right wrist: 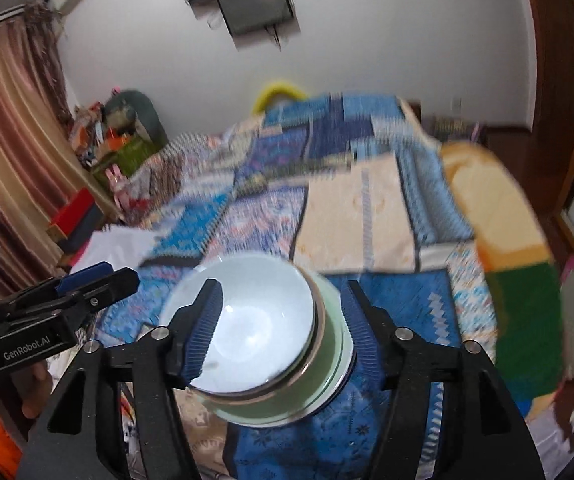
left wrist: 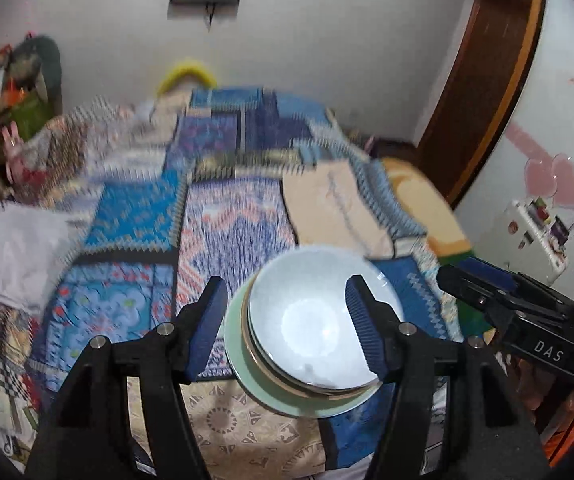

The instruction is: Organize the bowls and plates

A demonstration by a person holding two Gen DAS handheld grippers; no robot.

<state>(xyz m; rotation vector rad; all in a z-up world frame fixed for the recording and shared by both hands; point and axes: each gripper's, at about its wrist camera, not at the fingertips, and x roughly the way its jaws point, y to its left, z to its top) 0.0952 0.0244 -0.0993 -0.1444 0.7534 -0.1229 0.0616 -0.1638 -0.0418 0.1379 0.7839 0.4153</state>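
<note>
Left claw [left wrist: 287, 316] is spread wide, fingers either side of a white bowl [left wrist: 319, 320], not clamped. Right claw [right wrist: 281, 324] is likewise apart w/ the bowl [right wrist: 255, 320] between its fingers; contact unclear. Bowl sits atop a stack of plates [left wrist: 259, 380], pale green one lowest, resting on a bed w/ a blue patchwork quilt [left wrist: 135, 216]. Background is motion-blurred.

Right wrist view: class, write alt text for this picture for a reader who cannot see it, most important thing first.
A stack of dishes, a pale bowl nested on green ones, sits on a patchwork bedspread between the open fingers of the right gripper. The left gripper shows at the left edge. The bedroom behind is motion-blurred.
</note>
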